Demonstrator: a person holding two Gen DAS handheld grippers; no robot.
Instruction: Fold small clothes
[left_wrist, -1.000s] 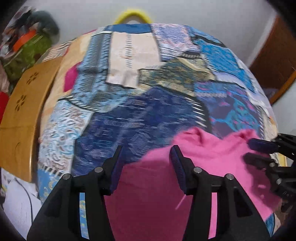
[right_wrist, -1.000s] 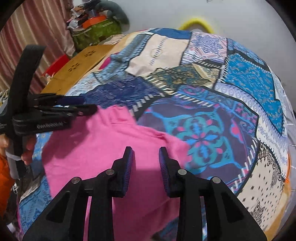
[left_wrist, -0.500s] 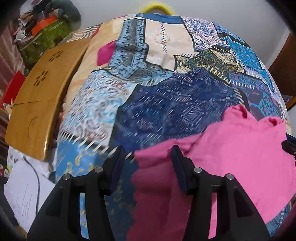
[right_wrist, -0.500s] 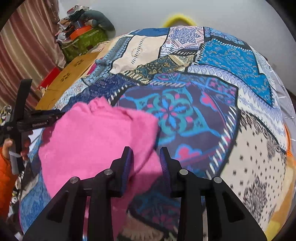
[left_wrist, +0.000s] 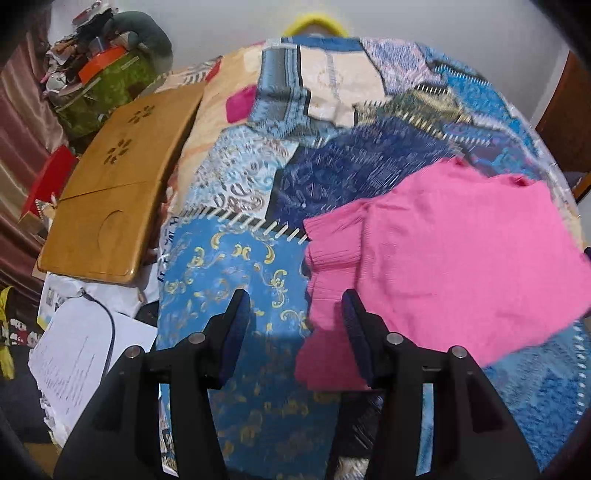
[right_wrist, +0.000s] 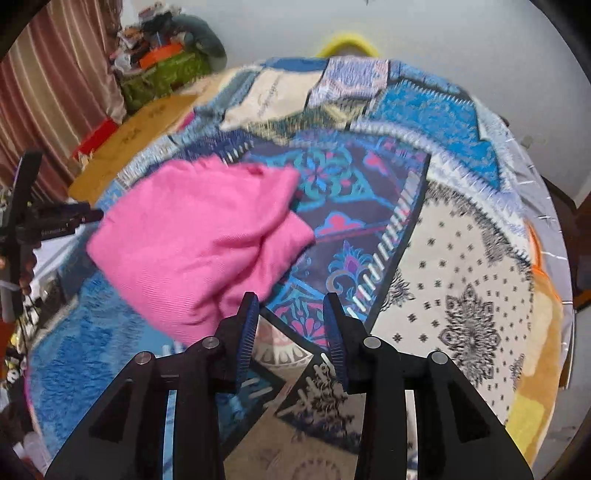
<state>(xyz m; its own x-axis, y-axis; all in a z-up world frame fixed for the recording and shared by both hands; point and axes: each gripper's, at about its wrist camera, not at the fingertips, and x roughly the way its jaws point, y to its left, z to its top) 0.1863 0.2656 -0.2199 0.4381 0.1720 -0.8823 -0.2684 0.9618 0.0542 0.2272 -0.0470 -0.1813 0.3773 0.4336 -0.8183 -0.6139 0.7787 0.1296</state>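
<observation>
garment: pink knit top (left_wrist: 454, 258) lies on the patchwork bedspread (left_wrist: 229, 280), bunched into a rough folded packet; ribbed cuff or hem edge faces the left tool.
position: toward the near side of the bed, left of centre in the right wrist view (right_wrist: 199, 236).
left tool (left_wrist: 291, 332): jaws apart, nothing pinched. Right finger sits over the near edge of the pink cloth; contact can't be confirmed. Reads as released.
right tool (right_wrist: 290, 328): jaws opening, only bedspread shows between them. Pink cloth lies just left of its left finger, not gripped.
done: looks like at least one fold is in; layers overlap, one flap lies over the body of the top.
not done: edges uneven, corner near the right tool sags loose, outline not square. Judgement: mid-task, packet needs another fold or tidy-up.
other clothes: none to fold visible on the bed; can't tell if more are off-frame.
surroundings: wooden lap tray (left_wrist: 118, 184) beside the bed on the left, papers (left_wrist: 81, 354) below it, clutter pile (left_wrist: 107, 74) in far corner. Not in the way.
risk: loose knit may slip open if only one layer is grabbed.
</observation>
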